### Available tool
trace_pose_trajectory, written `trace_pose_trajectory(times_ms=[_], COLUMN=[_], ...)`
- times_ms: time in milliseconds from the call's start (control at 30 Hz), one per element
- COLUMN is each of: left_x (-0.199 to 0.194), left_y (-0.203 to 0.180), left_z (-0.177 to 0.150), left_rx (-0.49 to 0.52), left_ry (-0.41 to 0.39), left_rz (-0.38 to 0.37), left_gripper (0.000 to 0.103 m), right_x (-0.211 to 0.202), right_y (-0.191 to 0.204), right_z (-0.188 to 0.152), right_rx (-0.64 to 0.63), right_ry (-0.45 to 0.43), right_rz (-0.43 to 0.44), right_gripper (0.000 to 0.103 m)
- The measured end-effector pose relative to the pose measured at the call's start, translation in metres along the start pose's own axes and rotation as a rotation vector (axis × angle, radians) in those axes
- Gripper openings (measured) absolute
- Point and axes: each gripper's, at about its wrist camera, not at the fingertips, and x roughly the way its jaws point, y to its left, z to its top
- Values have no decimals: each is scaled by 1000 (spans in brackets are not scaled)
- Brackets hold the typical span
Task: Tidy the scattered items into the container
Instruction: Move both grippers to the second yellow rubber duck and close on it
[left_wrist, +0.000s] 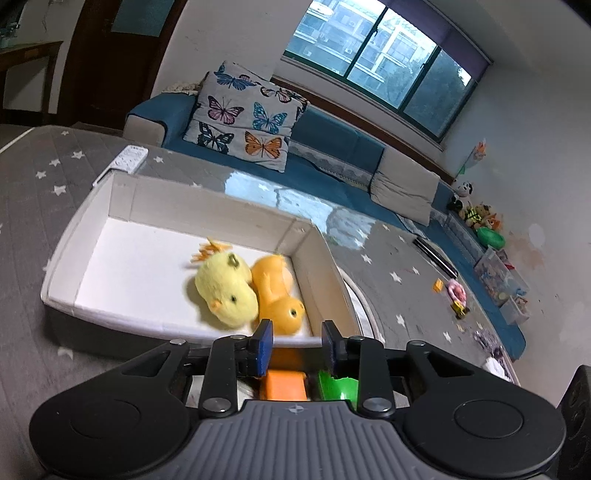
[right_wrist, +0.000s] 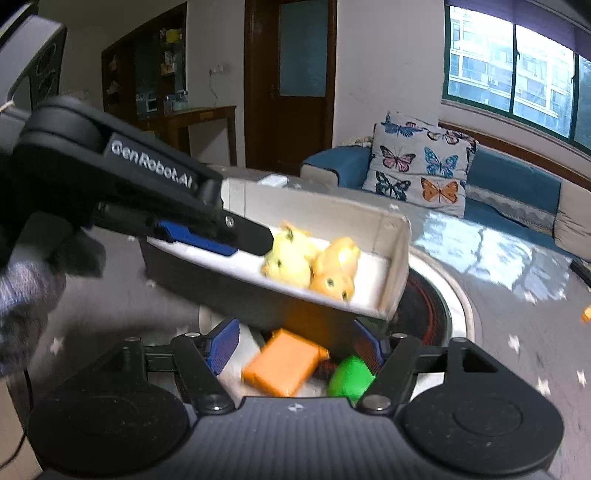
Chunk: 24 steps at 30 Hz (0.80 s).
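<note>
A white cardboard box (left_wrist: 122, 195) (right_wrist: 332, 214) sits on the grey star-patterned cover. Inside it, a yellow plush chick (left_wrist: 225, 288) (right_wrist: 288, 258) lies against an orange rubber duck (left_wrist: 277, 291) (right_wrist: 336, 269) in the right-hand corner. My left gripper (left_wrist: 297, 343) (right_wrist: 236, 240) hovers open at the box's near rim, nothing between its blue pads. My right gripper (right_wrist: 295, 343) is open wide, low in front of the box. An orange block (right_wrist: 284, 365) (left_wrist: 282, 384) and a green piece (right_wrist: 351, 376) (left_wrist: 338, 384) lie between and below its fingers, not gripped.
A round white-rimmed dark disc (right_wrist: 436, 295) lies just right of the box. Farther right on the cover are a pink ring (left_wrist: 456, 291), a yellow toy car (left_wrist: 460, 308) and a small orange block (left_wrist: 439, 286). A white remote (left_wrist: 129, 158) and a blue sofa (left_wrist: 332, 140) lie behind.
</note>
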Motion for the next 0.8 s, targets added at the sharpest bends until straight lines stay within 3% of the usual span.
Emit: trace_pose_trajectory(times_ms=[100,533,800], left_x=[2,15,28], left_y=[-2,-11,-30], left_z=[-10,-34,-50], left_rx=[-4,-25,-9], left_ry=[21,96,166], left_rz=[-8,-33,-104], left_gripper=[32,32,32], right_x=[-7,-23,-32], right_y=[-3,-30,-43], right_z=[-15,-55,-71], right_rx=[6,109,135], right_ry=[16,49,71], right_rz=[-18,-89,-133], right_gripper=[77,77,77])
